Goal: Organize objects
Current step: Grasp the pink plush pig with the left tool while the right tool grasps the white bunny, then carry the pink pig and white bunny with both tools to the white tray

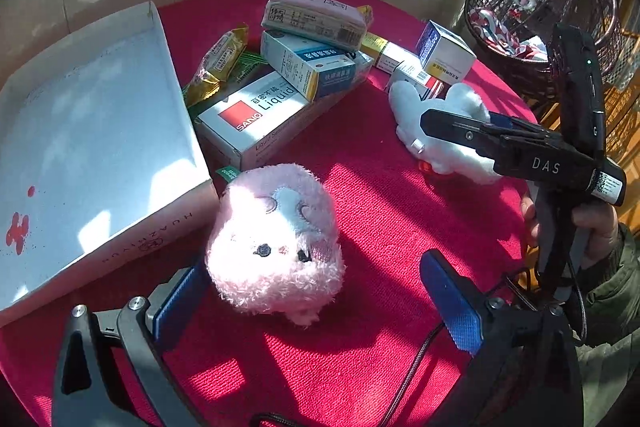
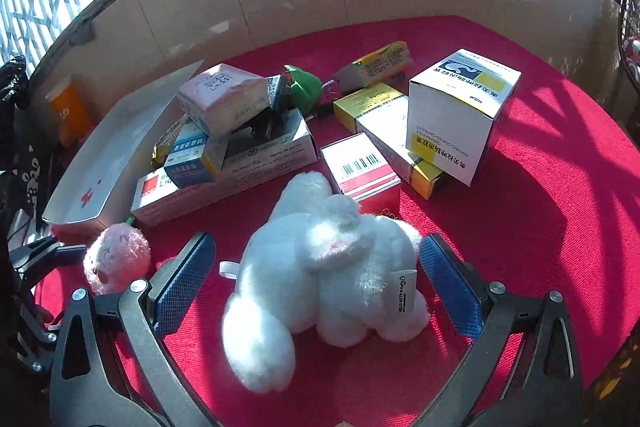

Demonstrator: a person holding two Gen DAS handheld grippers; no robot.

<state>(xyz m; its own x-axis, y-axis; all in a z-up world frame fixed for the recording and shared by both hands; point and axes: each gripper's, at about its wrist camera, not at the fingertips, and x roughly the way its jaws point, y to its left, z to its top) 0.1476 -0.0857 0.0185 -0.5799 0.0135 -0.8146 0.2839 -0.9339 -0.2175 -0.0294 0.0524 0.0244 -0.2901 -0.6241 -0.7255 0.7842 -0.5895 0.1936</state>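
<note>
A pink plush toy [image 1: 276, 243] lies on the red tablecloth [image 1: 400, 219] between the wide-open fingers of my left gripper [image 1: 316, 303]. It sits close to the left pad [image 1: 180, 301] and well clear of the other one. A white plush toy [image 2: 328, 287] lies on its side between the pads of my right gripper [image 2: 318, 287], which is open and straddles it. The left wrist view shows this white plush toy [image 1: 452, 151] partly under the right gripper [image 1: 440, 123]. The pink plush toy [image 2: 116, 259] also shows at the lower left of the right wrist view.
An open white box tray [image 1: 92, 131] lies at the left. Several medicine boxes [image 1: 280, 87] and snack packets [image 1: 218, 63] are piled mid-table, with a white-and-yellow box [image 2: 460, 115] standing to the right. A wire basket [image 1: 540, 7] stands beyond the table's right edge. A cardboard wall runs along the back.
</note>
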